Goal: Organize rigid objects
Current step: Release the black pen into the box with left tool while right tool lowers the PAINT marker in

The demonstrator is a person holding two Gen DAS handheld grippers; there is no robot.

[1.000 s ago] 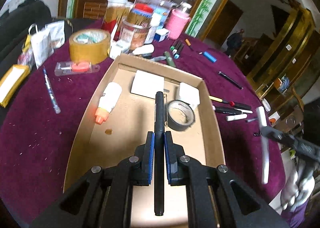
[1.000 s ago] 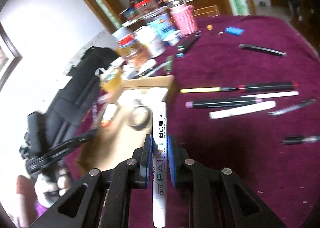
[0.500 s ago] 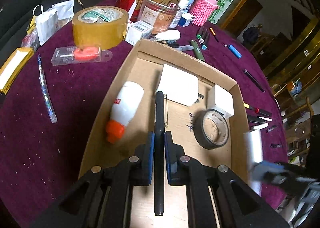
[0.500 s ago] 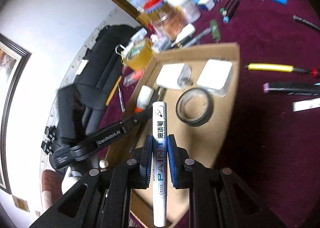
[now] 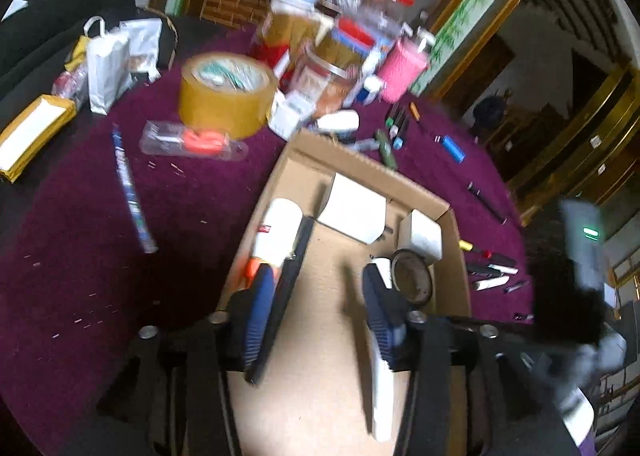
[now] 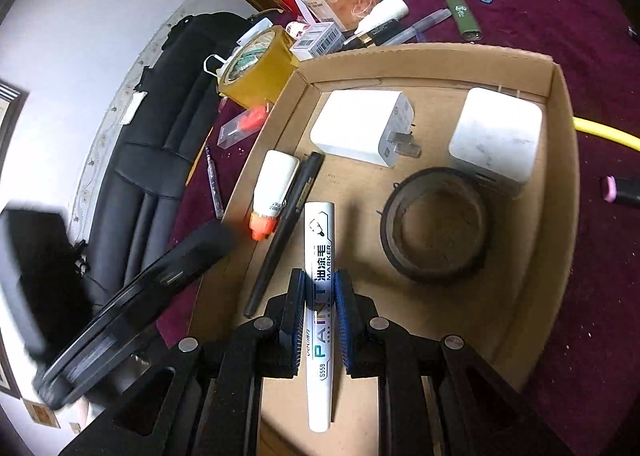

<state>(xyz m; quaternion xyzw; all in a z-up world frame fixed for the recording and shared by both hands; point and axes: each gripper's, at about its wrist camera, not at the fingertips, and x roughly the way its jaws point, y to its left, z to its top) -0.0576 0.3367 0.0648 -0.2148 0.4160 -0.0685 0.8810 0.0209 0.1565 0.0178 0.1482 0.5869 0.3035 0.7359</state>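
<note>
Fingers [image 6: 299, 320] over cardboard tray [image 6: 560, 191], cluttered maroon tablecloth [image 5: 100, 256], gilt-framed doorways beyond.

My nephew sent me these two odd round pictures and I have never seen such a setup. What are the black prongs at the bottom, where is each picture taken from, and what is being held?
The prongs are two-finger grippers that a person holds, one per hand; a wide-angle camera on each looks along its fingers.

One picture is the left gripper's view. Its jaws have just been opening and hold nothing; the black pen lies free in the cardboard box, beside a glue bottle.

The other is the right gripper's view, shut on a white paint marker above the box.

The box also holds two white chargers and a dark tape roll. It sits on a purple tablecloth with more pens and yellow tape.
</note>
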